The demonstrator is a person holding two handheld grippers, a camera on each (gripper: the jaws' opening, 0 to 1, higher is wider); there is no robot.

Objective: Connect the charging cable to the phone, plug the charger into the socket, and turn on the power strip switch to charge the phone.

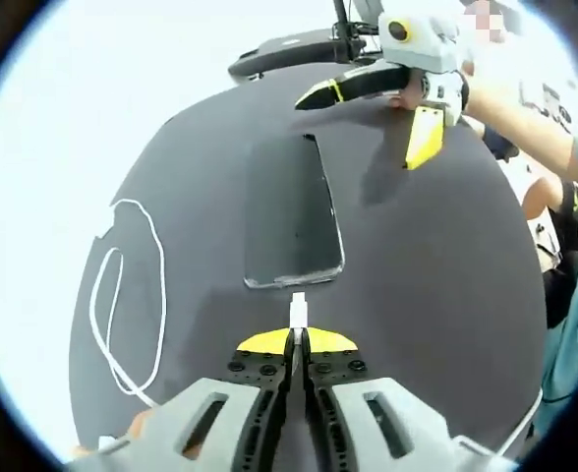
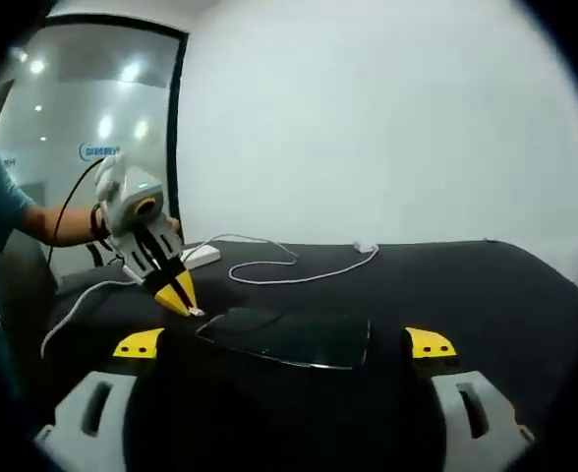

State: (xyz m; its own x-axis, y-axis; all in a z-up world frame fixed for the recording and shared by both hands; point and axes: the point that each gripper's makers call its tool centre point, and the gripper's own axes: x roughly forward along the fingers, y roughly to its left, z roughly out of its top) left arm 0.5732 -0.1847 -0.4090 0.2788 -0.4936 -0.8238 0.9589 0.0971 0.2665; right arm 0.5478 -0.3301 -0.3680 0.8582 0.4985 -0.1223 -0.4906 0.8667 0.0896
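Phone [image 1: 292, 214] lies flat on the black table [image 1: 436, 285], screen up, just ahead of your left gripper [image 1: 298, 334]. Your left jaws are pinched tight on the cable's white plug [image 1: 298, 310], whose tip sits just short of the phone's near edge; I can't tell whether it touches. White cable [image 1: 132, 295] loops across the table to the left. Your right gripper [image 2: 284, 344] has its jaws spread wide, tips flanking the phone [image 2: 289, 337]. Beyond it the cable [image 2: 299, 270] runs to a white power strip [image 2: 199, 256] near the table's far edge.
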